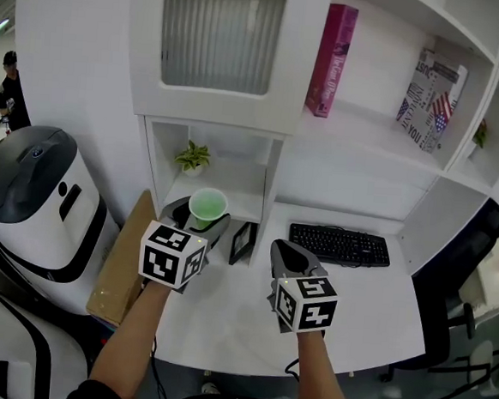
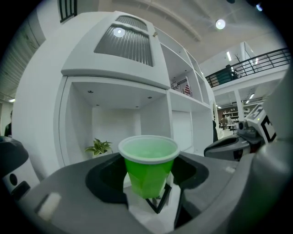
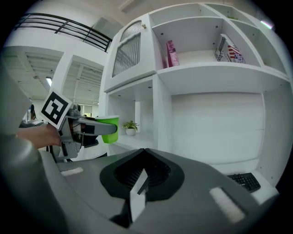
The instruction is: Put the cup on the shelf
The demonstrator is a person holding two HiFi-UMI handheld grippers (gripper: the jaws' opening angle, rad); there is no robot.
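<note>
A green plastic cup (image 1: 207,206) stands upright between the jaws of my left gripper (image 1: 200,221), which is shut on it just in front of the low shelf compartment (image 1: 236,204). In the left gripper view the cup (image 2: 149,167) fills the middle, with the compartment (image 2: 114,123) and a small potted plant (image 2: 98,147) behind it. My right gripper (image 1: 284,250) hovers over the desk to the right, shut and holding nothing. From the right gripper view the cup (image 3: 110,129) shows at the left in the left gripper (image 3: 87,128).
A potted plant (image 1: 193,157) stands at the back left of the compartment. On the desk are a black keyboard (image 1: 340,245) and a small picture frame (image 1: 243,242). A pink book (image 1: 332,59) stands on the upper shelf. A cardboard sheet (image 1: 122,266) and a white machine (image 1: 43,204) are at the left.
</note>
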